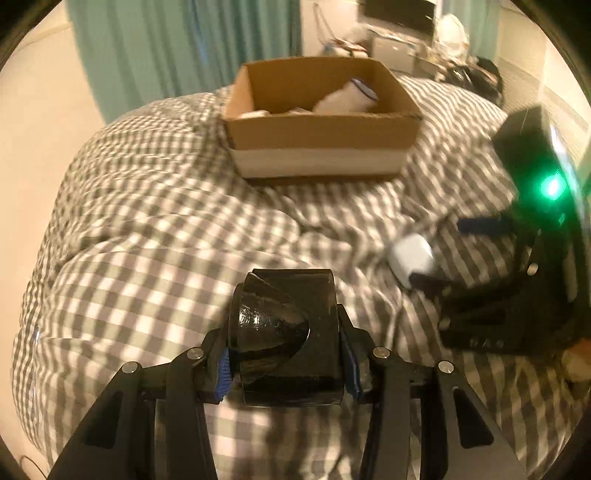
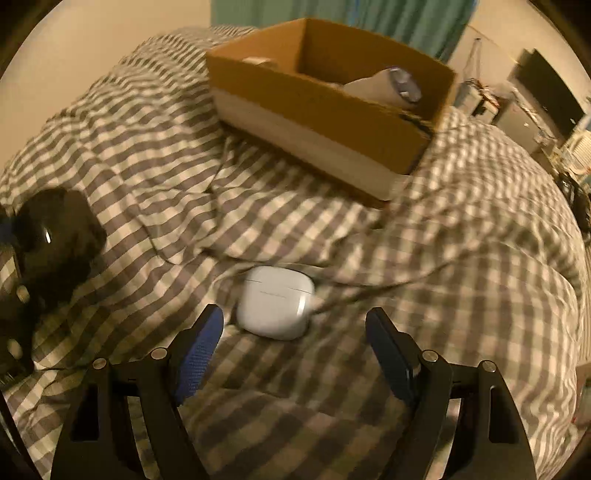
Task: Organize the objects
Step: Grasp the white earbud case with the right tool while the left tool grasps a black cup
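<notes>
My left gripper (image 1: 288, 358) is shut on a black box-shaped object (image 1: 291, 332) with a glossy cone on its front, held above the checked bedcover (image 1: 147, 229). It also shows in the right wrist view (image 2: 55, 240) at the far left. My right gripper (image 2: 293, 325) is open and empty, low over the bedcover (image 2: 461, 258). A white earbud case (image 2: 275, 302) lies just beyond and between its fingers. In the left wrist view the case (image 1: 410, 258) lies by the right gripper (image 1: 461, 254). An open cardboard box (image 1: 317, 122) stands further back, also seen in the right wrist view (image 2: 325, 114).
The cardboard box holds a white roll-like object (image 2: 384, 88) and other pale items (image 1: 347, 98). A teal curtain (image 1: 177, 48) hangs behind the bed. A desk with a dark screen (image 1: 399, 18) and clutter stands at the back right.
</notes>
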